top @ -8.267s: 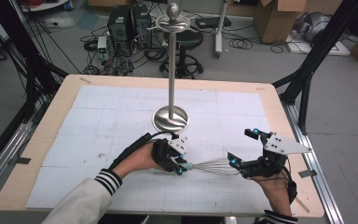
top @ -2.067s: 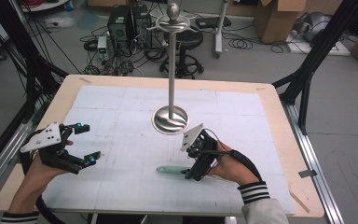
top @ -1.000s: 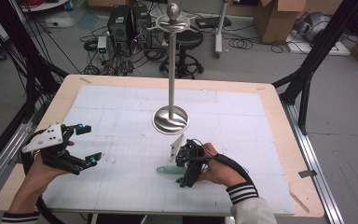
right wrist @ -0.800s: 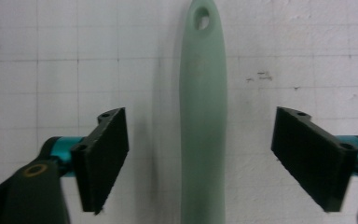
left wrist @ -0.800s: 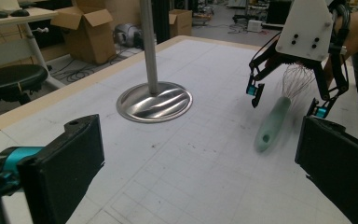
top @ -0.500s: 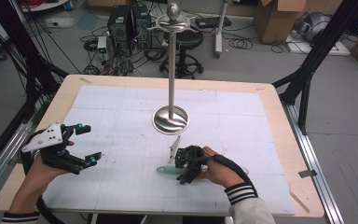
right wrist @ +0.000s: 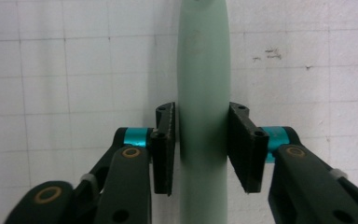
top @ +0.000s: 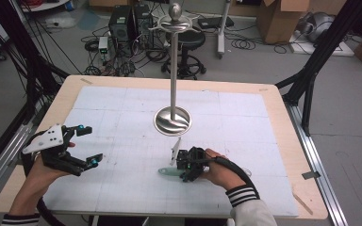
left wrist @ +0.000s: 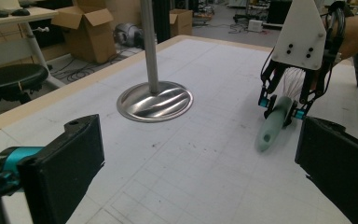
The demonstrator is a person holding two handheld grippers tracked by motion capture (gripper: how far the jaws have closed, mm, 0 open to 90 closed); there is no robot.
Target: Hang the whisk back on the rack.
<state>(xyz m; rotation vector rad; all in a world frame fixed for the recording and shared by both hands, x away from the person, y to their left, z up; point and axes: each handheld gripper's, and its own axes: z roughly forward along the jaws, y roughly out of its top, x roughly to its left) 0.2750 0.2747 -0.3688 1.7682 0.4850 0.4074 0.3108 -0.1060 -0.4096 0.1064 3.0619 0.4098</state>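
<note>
The right tool (right wrist: 200,140) now sits lower over the green whisk handle (right wrist: 203,93), with 1 jaw on each side, squeezing it. The whisk (top: 169,172) lies flat on the table (top: 273,113), near the metal stand (top: 172,120). The left tool (top: 86,147) stays wide open, holding nothing, well apart at the table's left.
</note>
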